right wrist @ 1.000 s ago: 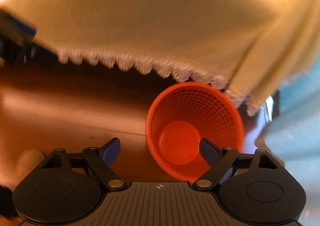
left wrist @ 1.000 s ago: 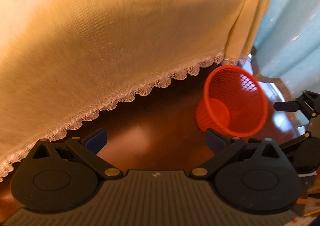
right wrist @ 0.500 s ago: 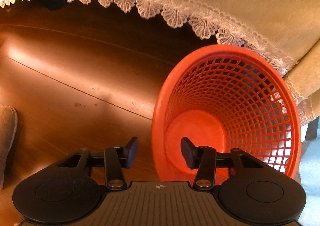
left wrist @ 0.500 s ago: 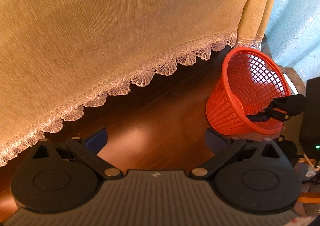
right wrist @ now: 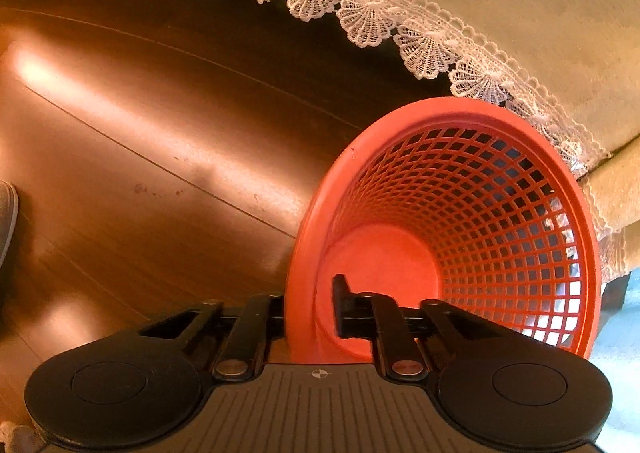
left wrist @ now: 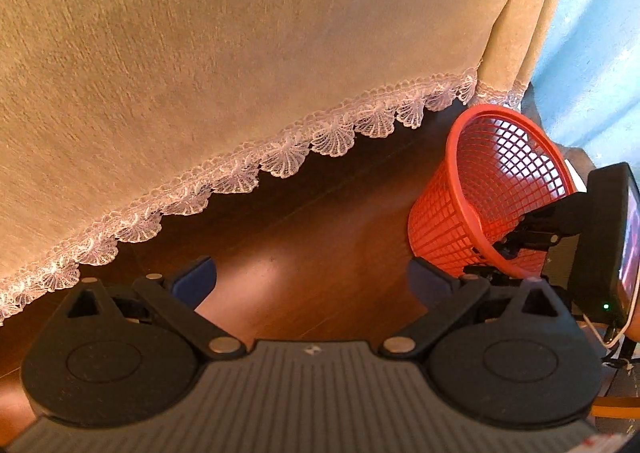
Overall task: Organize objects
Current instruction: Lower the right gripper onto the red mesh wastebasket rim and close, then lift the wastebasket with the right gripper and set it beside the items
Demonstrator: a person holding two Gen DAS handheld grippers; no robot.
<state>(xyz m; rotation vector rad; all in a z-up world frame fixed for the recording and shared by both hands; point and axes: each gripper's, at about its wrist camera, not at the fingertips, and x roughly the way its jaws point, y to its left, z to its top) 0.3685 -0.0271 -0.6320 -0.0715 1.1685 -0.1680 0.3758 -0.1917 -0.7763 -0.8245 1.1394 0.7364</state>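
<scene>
Cloth: a cream cloth [left wrist: 248, 53] with a white lace hem [right wrist: 360, 19] hangs over the scene and fills the upper part of both views; the basket stands just below and in front of its hem, near a corner fold.
Floor: glossy brown wooden floor [right wrist: 140, 125] with plank seams, running under the cloth; the basket's base appears to rest on it.
Basket: an orange plastic mesh basket [right wrist: 472, 213], round, tilted so its open mouth faces the right wrist camera; nothing shows inside it.
Left tongs [left wrist: 310, 279]: spread wide with blue-padded tips, gripping nothing, over bare floor; the basket lies to their right, clear of them.
Right tongs [right wrist: 310, 311]: drawn narrow and clamped on the basket's near rim, one finger [right wrist: 342, 305] inside the mouth, the other outside the wall and mostly hidden by it.
Right tool body: in the left wrist view the black body [left wrist: 600, 237] of the right tool reaches to the basket's rim from the right; a small green light shows on it.
Shoe: a grey edge [right wrist: 6, 217], seemingly a shoe, at the far left of the floor, well apart from the basket.
</scene>
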